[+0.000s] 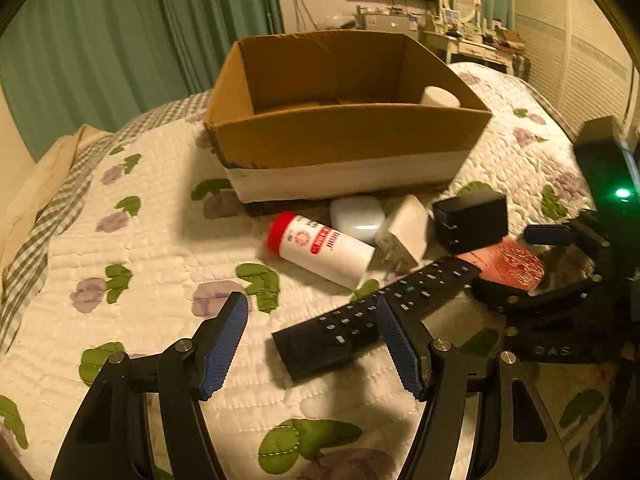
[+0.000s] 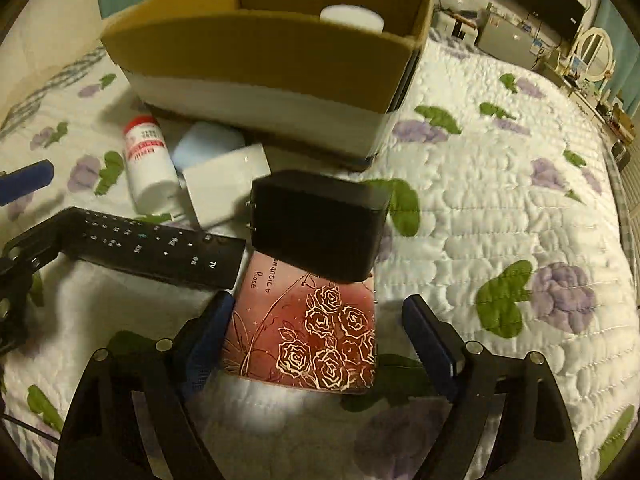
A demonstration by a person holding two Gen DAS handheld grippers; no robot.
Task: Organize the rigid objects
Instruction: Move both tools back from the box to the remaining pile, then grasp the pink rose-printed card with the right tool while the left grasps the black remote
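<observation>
Done: one white container [image 2: 352,18] already sits in the cardboard box [image 1: 340,140].
Left: bottle [image 1: 320,250], earbud case [image 1: 357,216], two chargers, remote [image 1: 376,312], rose box [image 2: 308,332] lie before the cardboard box.
Left hand-held gripper [image 1: 312,336]: open, empty.
Right hand-held gripper [image 2: 316,336]: open around your rose box.

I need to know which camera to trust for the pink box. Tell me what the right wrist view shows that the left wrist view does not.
Only the right wrist view shows the pink rose box close up, lying between the open right gripper fingers, with the black adapter resting on its far edge.

Only the left wrist view shows the open left gripper over the remote's near end.

Both show the cardboard box, red-capped bottle, white earbud case and white charger.
</observation>
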